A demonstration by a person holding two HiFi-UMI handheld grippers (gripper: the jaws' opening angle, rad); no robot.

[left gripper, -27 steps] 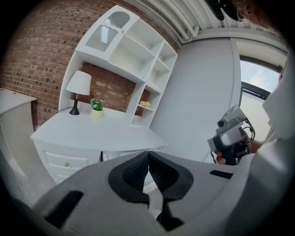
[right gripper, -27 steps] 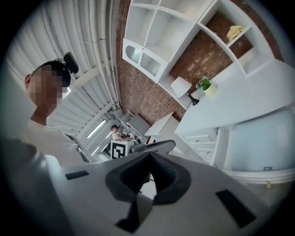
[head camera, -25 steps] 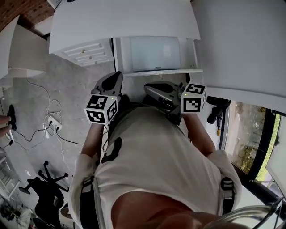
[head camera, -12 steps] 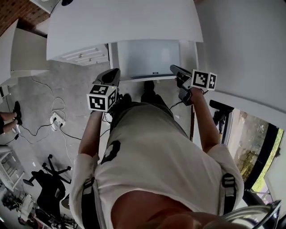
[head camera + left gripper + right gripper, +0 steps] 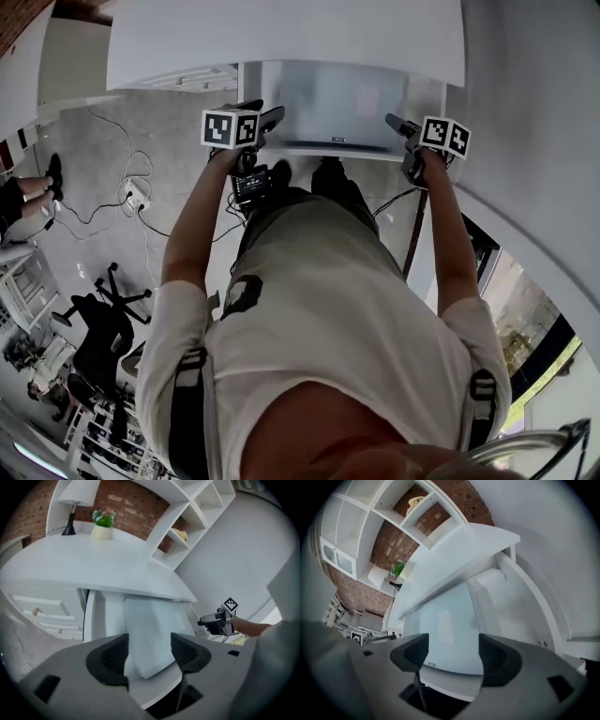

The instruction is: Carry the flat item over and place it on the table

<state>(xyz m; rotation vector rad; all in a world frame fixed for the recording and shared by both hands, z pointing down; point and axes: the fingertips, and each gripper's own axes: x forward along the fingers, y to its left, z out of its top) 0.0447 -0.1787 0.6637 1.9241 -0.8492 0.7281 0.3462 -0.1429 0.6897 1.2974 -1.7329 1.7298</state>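
The left gripper (image 5: 149, 651) tips downward with its jaws spread, having just been opening. Its dark, ribbed pads (image 5: 113, 656) press on nothing, and the flat item (image 5: 152, 625) only shows through the gap beyond them. The right gripper (image 5: 452, 654) matches it: jaws just opened wide, nothing pinched, the same pale sheet framed between its blunt black fingers. Each is carried with its black-and-white marker cube (image 5: 231, 127) uppermost, and they sit at the sheet's two near corners, one to either side. To me that looks like the set-up for a two-handed lift, since the sheet is broad and thin and one grip would likely let it sag or swing. The flat item is not yet on the table (image 5: 281, 37). It lies level on a white ledge (image 5: 154, 693) tucked under the table's front edge and jutting out toward the person. It is a smooth rectangle, faintly blue-white, with a soft sheen and a small dark label at its near edge. I would guess it is stiff and slippery. The table top is matt white with a rounded edge, and a small potted plant (image 5: 103, 524) stands at its far side. Below the table's left end, cables (image 5: 122, 192) trail over rough grey floor.
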